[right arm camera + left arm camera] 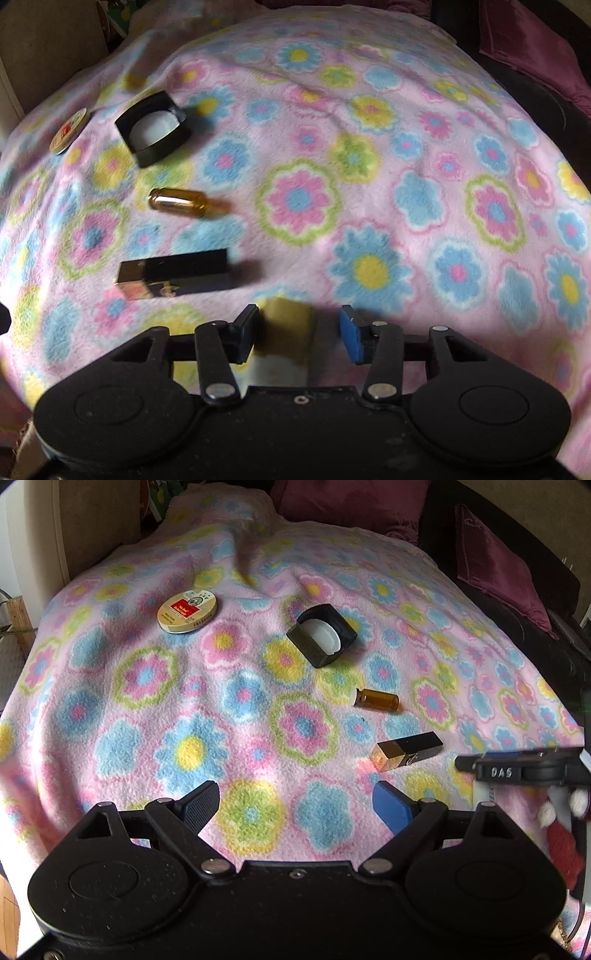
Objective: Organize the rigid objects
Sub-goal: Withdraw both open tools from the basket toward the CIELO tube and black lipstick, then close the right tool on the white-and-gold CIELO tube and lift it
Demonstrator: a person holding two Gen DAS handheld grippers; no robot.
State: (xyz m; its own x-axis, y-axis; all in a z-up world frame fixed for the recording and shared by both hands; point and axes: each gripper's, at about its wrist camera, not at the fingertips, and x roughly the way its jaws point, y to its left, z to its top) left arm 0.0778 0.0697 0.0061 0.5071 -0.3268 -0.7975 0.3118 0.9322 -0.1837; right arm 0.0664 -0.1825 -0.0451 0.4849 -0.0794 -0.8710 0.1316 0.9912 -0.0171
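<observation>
A pink fleece blanket [155,709] printed with blue, yellow, pink and green flowers covered the surface, and four small rigid things lay on it in a loose diagonal line. Farthest off was a round tin [187,610] with a red and cream label, lying flat. Nearer and to the right of it sat a black square holder [322,635] with a white disc inside it. Nearer again lay an amber glass vial [376,699] on its side, its white cap pointing left. Closest of the four was a black and gold lipstick tube [406,750], also on its side, gold end to the left.

The left gripper [295,803] hung above the blanket with its jaws spread wide and nothing between them; the lipstick tube lay just ahead of its blue right pad.

In the left wrist view the right gripper [517,768] showed at the right edge, beside the lipstick tube. In its own view the right gripper [299,332] had its jaws partly apart around a blurred gold-coloured block [286,332]. The black left pad lay against the block's side, while a gap showed between the block and the blue right pad, so the block was not clamped. Whether the block rested on the blanket could not be told.

Maroon cushions [495,565] lay beyond the blanket's far right edge.
</observation>
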